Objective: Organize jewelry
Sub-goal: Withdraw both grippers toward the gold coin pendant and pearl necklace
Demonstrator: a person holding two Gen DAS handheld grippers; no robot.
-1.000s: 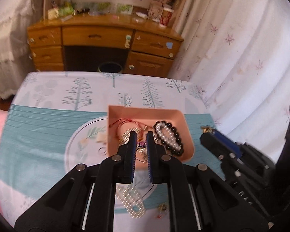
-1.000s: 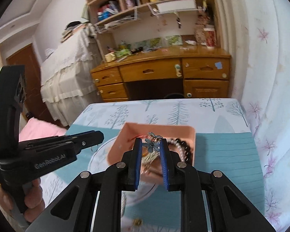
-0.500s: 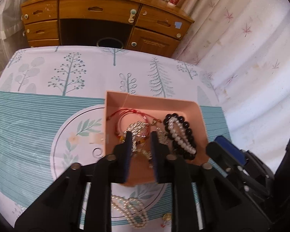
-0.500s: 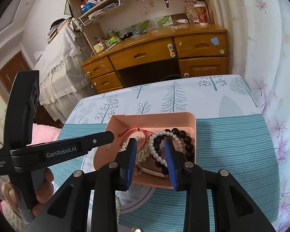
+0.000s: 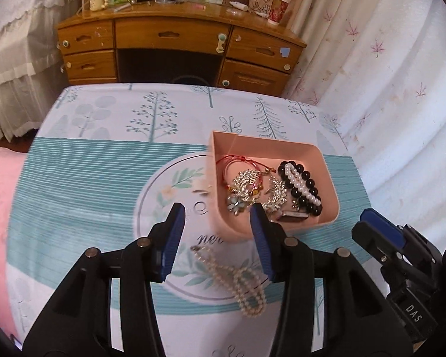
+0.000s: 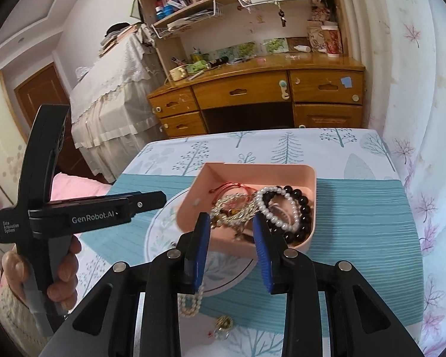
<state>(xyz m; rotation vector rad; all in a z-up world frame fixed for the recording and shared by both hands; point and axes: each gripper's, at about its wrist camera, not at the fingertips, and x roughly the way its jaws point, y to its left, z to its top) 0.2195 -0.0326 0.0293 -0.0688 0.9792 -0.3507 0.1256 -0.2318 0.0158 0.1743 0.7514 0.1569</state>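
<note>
Jewelry: mostly gathered in the shallow pink plastic tray [image 5: 327,175] on the bench [image 5: 83,178] with the tree-print cloth. In the tray: red cord bracelet [image 5: 238,162], silver leaf brooches [image 5: 248,183], black-and-white bead bracelets [image 5: 301,186].

Outstanding, outside the tray:
- cream pearl strand [image 5: 238,279], on the cloth just in front of the tray's near wall;
- small gold trinket [image 6: 223,324], further out from the tray's near wall than the strand.

Left gripper [image 5: 217,238]: fingers spread wide, empty, hovering above the strand. Right gripper [image 6: 230,247]: fingers apart, empty, over the tray's near wall.

Likely next step: pearl strand. Best lowered onto the bunched loops, not a single line of beads; closed fully before lifting; carried clear over the tray's near wall so no trailing end catches.
</note>
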